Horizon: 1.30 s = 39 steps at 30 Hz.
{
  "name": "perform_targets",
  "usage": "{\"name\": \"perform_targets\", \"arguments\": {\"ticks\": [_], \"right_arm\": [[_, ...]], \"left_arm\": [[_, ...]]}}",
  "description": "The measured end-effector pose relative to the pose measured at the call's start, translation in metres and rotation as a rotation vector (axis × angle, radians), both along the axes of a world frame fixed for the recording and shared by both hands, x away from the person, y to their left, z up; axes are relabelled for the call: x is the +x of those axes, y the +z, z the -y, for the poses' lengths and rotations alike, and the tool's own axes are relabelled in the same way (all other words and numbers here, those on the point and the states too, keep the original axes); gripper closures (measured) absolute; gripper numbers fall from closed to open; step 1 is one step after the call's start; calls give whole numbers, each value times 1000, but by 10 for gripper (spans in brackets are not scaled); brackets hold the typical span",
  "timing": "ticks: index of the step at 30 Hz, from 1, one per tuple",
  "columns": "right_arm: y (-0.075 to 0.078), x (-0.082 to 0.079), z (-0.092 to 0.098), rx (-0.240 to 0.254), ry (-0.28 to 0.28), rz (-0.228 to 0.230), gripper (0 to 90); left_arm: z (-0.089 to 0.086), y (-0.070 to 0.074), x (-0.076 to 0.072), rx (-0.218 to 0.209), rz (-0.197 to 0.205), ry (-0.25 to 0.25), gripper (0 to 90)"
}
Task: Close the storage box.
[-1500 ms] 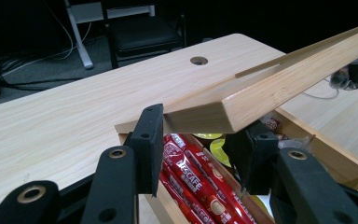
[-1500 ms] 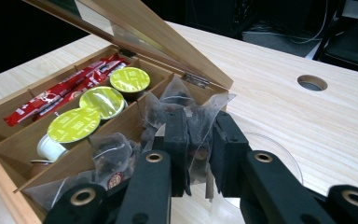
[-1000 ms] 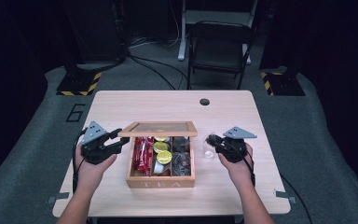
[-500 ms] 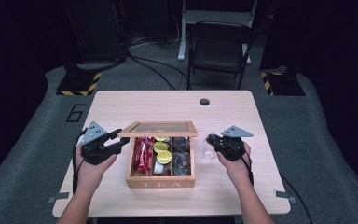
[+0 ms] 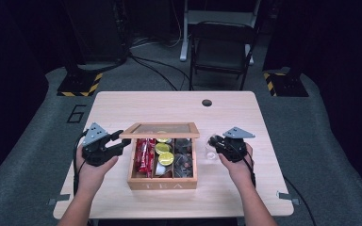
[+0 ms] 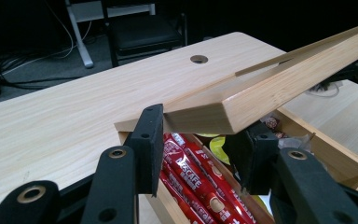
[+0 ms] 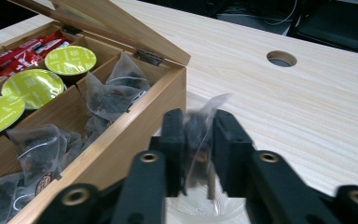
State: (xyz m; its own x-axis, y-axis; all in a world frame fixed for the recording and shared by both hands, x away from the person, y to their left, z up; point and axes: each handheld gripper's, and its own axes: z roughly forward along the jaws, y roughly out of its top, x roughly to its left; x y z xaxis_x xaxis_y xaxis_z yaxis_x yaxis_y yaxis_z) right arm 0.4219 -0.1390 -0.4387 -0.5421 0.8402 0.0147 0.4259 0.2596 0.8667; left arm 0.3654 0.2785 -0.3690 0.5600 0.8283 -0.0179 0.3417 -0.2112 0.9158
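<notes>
Little has shifted since the earlier frame; only my right gripper [image 7: 198, 140] has just been easing its jaws apart, a tea bag [image 7: 200, 126] between them above a clear glass [image 5: 210, 154] at 3 o'clock of the tea box [image 5: 162, 181]. My left gripper [image 6: 200, 144] pinches the lid [image 6: 270, 93] corner, propping it up. If that pinch slips, the lid drops. The bag could miss the glass. Blur hides whether the pads press it.
</notes>
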Motion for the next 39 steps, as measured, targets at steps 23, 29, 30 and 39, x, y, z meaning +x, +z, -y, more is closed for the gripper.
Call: {"name": "perform_targets", "arguments": {"ticks": [23,29,30,39], "right_arm": [[31,-23,-20,53,95,65,602],[43,-30,-35,49,156,66,545],[44,-31,-38,49,158,76,538],[57,-39,-51,51,186,138,501]], "left_arm": [[-1,0,0,12,-5,-9,574],[-3,1,0,2,-11,-16,575],[-3,1,0,2,-11,-16,575],[-2,3,0,-2,-10,-10,573]]}}
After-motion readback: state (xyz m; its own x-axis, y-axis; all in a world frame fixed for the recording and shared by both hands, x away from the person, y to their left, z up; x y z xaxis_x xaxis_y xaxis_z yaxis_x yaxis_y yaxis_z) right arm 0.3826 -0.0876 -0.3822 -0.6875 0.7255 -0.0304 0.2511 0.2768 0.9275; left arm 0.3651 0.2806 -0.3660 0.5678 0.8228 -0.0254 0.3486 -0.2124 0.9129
